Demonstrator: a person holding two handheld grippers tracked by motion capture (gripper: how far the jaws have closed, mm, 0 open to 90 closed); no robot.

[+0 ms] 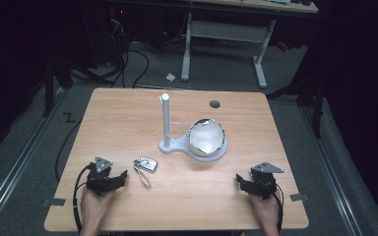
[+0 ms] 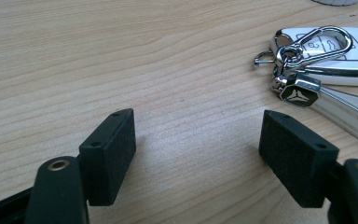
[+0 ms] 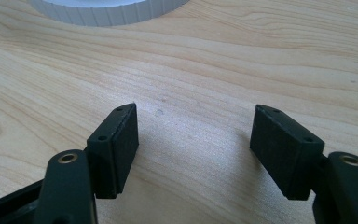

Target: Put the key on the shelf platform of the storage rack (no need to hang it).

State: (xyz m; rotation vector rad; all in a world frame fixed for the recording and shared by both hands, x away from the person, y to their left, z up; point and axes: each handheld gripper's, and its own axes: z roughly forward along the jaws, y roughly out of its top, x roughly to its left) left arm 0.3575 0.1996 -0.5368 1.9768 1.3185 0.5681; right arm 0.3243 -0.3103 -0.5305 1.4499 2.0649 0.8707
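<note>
The car key fob (image 1: pixel 146 163), with its carabiner clip and strap, lies flat on the wooden table (image 1: pixel 128 113), just beside the left gripper (image 1: pixel 123 175) and ahead of its jaws. The left gripper rests released, jaws wide apart with bare wood between. The right gripper (image 1: pixel 238 180) likewise stands released, well apart from the fob, facing the white stand base (image 3: pixel 107 9)

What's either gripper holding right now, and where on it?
Nothing. The left gripper and the right gripper both stand open over bare table; the key fob lies untouched beside the left one.
</note>
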